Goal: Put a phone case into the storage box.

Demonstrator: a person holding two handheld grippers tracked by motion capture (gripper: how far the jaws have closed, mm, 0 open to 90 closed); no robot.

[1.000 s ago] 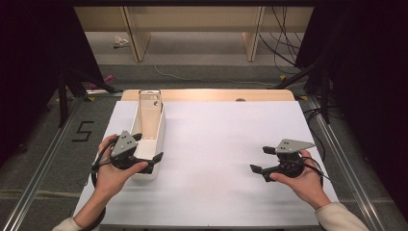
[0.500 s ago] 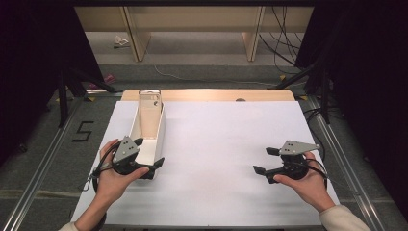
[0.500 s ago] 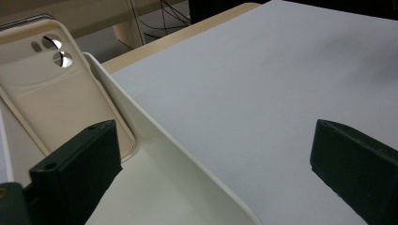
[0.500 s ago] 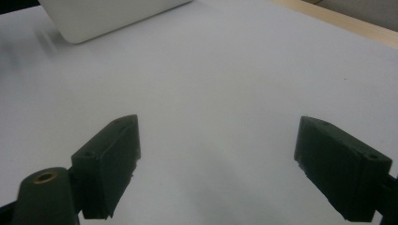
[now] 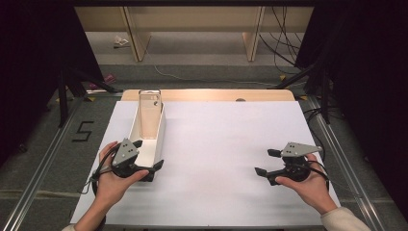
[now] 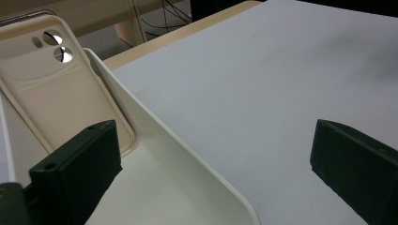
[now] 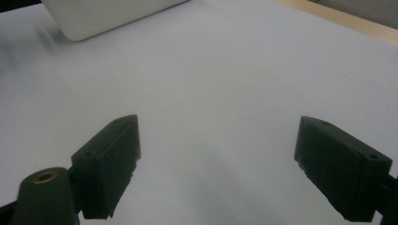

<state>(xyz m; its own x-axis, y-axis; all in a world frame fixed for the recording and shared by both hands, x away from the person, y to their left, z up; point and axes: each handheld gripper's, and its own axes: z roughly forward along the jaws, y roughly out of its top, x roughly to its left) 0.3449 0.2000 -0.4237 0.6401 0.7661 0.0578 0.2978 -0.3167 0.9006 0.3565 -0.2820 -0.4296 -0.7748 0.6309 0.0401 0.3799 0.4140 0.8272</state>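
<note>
Left gripper (image 5: pixel 146 161) slid nearer since 1 s ago, jaws apart astride near wall of white tray (image 5: pixel 161 129). Phone case (image 6: pixel 65 89) leans at tray's far end. Right gripper (image 5: pixel 267 162) idles, jaws apart. Next, likely: close on tray wall.

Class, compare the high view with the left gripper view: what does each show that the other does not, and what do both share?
High view alone: both hands, the right gripper open over the white sheet, the floor with a "5" mark.
Left gripper view alone: the camera holes of the phone case up close.
Both: the white tray, the phone case leaning in it, and the left gripper, open astride the tray's wall.
</note>
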